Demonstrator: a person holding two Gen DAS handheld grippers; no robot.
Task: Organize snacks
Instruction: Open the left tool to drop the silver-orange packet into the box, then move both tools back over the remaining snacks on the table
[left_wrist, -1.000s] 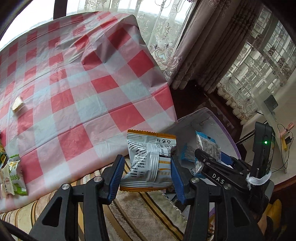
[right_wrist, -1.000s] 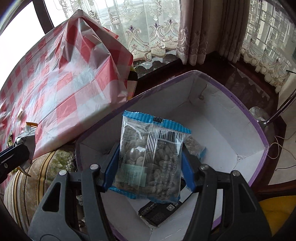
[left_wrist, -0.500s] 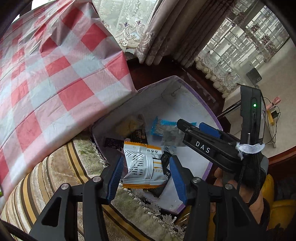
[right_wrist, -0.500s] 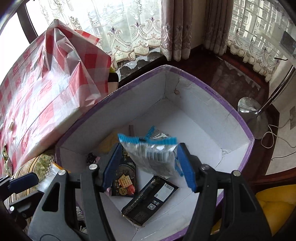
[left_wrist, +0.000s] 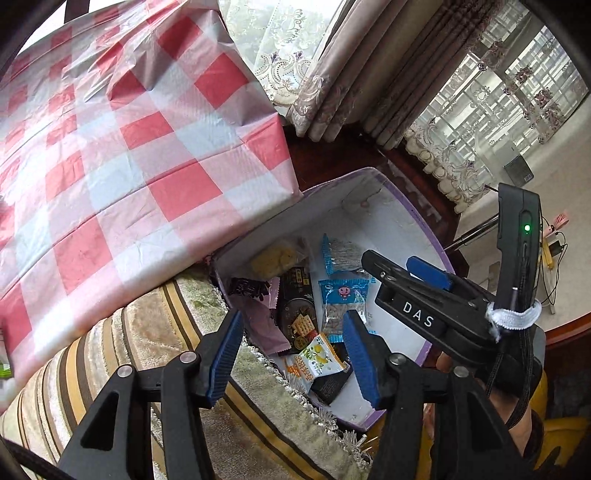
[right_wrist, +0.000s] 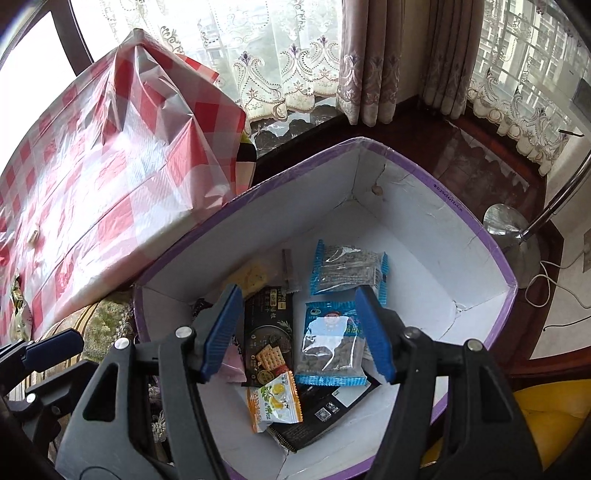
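Left wrist view shows the left gripper (left_wrist: 293, 356) with its jaws apart, having just been opening, nothing between them. Below them, inside the purple-rimmed box (left_wrist: 424, 229), lies the orange-and-white snack pack (left_wrist: 314, 360) on a black packet (left_wrist: 330, 384). The right gripper (right_wrist: 299, 334) hangs over the same box, jaws apart and empty, above the blue nut bag (right_wrist: 330, 345). A checked tablecloth (left_wrist: 122, 147) borders the box's left wall.

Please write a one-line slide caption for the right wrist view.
Open right claw above a purple-rimmed white cardboard box holding a blue nut packet among other snacks.
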